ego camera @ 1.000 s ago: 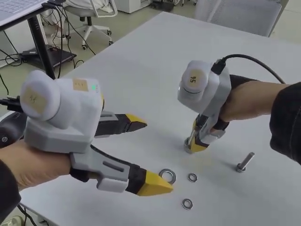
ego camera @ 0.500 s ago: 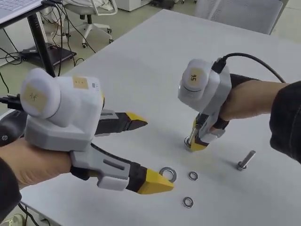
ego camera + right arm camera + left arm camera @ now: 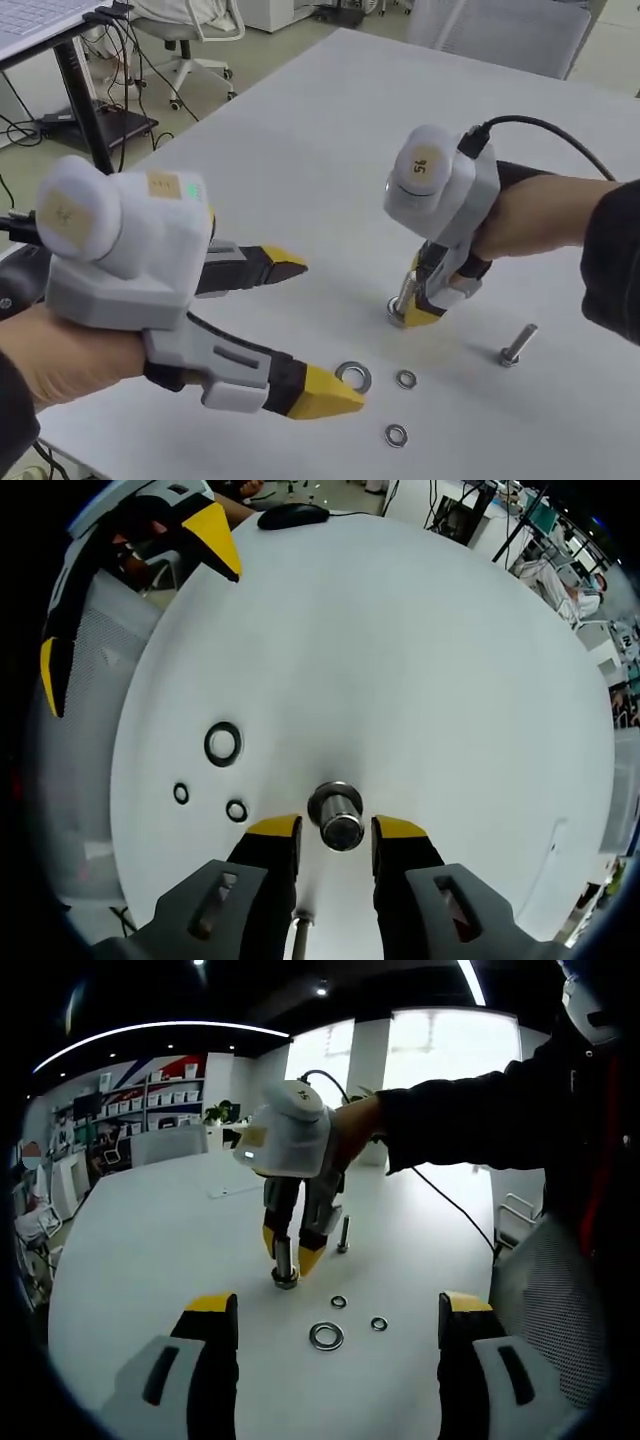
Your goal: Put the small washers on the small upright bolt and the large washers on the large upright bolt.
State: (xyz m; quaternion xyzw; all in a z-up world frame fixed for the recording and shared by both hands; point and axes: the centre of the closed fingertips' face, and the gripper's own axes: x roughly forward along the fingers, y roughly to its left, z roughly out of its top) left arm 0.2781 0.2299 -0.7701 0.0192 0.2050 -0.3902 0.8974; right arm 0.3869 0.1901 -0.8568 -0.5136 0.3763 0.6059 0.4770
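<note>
**A:** Where's the large bolt (image 3: 336, 816)?

**B:** It's upright on the white table (image 3: 300, 150), between the yellow tips of the right gripper (image 3: 412, 310). The tips flank it closely, but I cannot tell whether they actually pinch it.

**A:** And the washers?

**B:** The large washer (image 3: 353, 377) lies flat near the bolt's foot. A small washer (image 3: 405, 379) is just beside it and a second small washer (image 3: 396, 435) is nearer the person. The small bolt (image 3: 518, 343) stands well apart, on the person's right.

**A:** And the left gripper (image 3: 325, 335)?

**B:** Its jaws are spread wide with nothing in them, hovering by the large washer. I'd steady the bolt low on its shank so the top stays free. Then the left can nip the washer by its rim, lift it level and lower it over the tip.
</note>
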